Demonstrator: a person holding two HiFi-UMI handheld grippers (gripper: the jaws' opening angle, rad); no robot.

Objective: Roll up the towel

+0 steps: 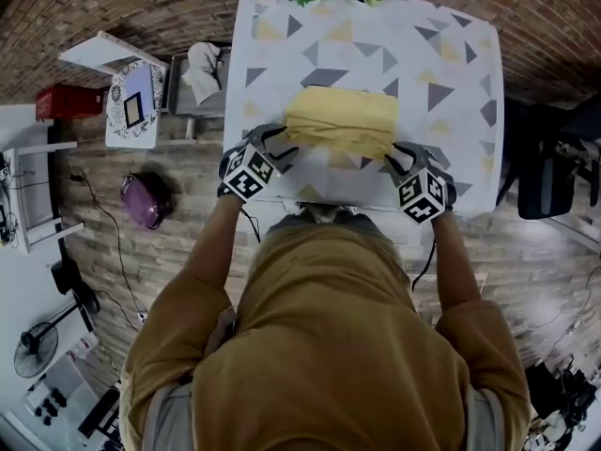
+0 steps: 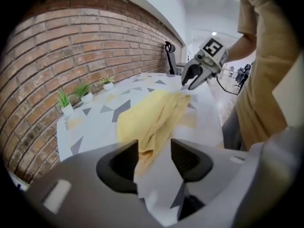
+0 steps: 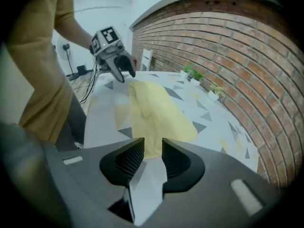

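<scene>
Towel [image 1: 341, 120] is lying part-rolled on the patterned table [image 1: 451, 73] near you, its near edge sitting loose between your left gripper [image 2: 154, 151]'s spread jaws and your right gripper [image 3: 153, 148]'s barely parted jaws, so you're risking it unrolling or skewing.

Towel [image 1: 340, 120]: soft, matt yellow cloth, creased. Table cover [image 1: 451, 64]: a smooth printed sheet, cloth or plastic unclear. Wall [image 2: 71, 46]: rough, matt brick. Left gripper [image 2: 154, 151] and right gripper [image 3: 153, 153] have matt grey plastic shells and black ribbed pads [image 3: 130, 158]. Floor [image 1: 535, 252]: wood-look planks.
</scene>
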